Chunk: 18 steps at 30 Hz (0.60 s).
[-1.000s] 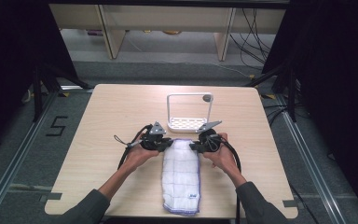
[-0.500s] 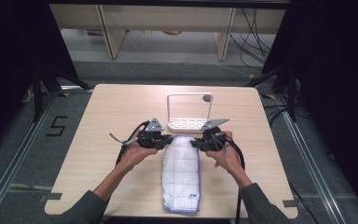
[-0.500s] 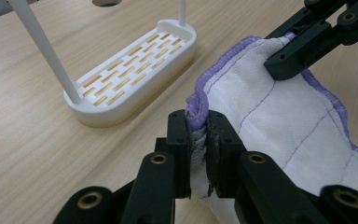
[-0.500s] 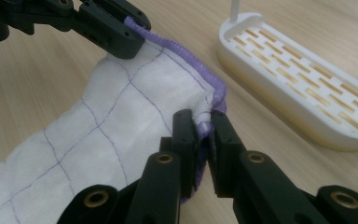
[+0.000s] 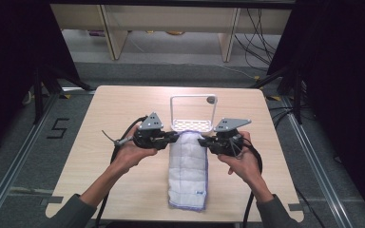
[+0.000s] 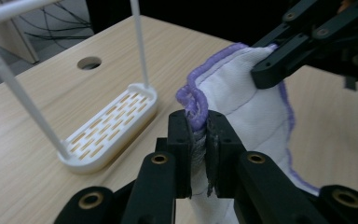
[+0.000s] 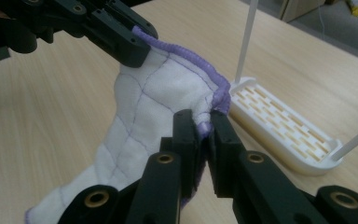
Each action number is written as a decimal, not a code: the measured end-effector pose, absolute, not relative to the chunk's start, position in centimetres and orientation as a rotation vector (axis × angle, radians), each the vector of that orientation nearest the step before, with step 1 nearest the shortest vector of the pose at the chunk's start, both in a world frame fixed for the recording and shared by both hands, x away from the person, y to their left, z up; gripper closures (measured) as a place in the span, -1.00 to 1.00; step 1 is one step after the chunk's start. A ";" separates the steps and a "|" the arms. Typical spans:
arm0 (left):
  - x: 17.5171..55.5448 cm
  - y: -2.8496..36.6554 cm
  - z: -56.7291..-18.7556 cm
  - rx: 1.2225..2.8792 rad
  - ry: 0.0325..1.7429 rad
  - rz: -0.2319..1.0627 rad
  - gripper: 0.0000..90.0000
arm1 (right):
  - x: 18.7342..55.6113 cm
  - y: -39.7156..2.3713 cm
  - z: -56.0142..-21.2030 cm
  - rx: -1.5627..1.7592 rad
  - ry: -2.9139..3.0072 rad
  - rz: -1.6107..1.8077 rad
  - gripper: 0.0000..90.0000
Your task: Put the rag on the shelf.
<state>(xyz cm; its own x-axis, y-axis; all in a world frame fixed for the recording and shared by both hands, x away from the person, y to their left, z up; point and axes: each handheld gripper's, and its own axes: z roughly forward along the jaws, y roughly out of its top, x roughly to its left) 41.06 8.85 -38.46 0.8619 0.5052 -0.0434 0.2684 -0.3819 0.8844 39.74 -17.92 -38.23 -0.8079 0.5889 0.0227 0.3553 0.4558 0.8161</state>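
Observation:
A white quilted cloth with a purple hem (image 5: 188, 166) lies lengthwise on the wooden table, its far end lifted. My left gripper (image 5: 173, 137) is shut on the far left corner of the cloth (image 6: 242, 98), whose hem bunches between my left gripper (image 6: 198, 122) jaws. My right gripper (image 5: 204, 141) is shut on the far right corner of the cloth (image 7: 158, 100), held the same way by my right gripper (image 7: 204, 125). A white wire rack (image 5: 193, 124) with a slotted base (image 6: 107, 128) stands just beyond the cloth's far edge; its base (image 7: 279, 130) lies close to the right corner.
The table (image 5: 104, 114) has a round hole (image 5: 211, 99) near the rack's far right post. Black cables trail from both grippers toward the front edge. Dark curtains and floor rails flank the table.
Both grippers have risen a little and moved slightly apart, stretching the cloth's far edge between them and lifting it off the table just before the rack.

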 end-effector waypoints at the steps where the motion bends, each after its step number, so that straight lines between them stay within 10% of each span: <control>1: 40.8 8.7 -37.9 1.985 0.558 0.286 0.79 | 39.6 -18.0 -37.8 0.812 2.444 1.285 0.85; 18: 43.3 9.0 -30.5 1.952 0.577 0.310 0.79 | 41.3 -19.0 -31.1 0.788 2.342 1.305 0.85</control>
<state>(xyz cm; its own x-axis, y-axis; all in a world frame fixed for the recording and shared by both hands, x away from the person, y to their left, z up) 43.31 8.99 -30.49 0.8516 0.5229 -0.0377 0.2572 -0.3541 0.8991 41.29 -18.96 -31.10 -0.7863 0.6172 -0.0297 0.2994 0.4226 0.8554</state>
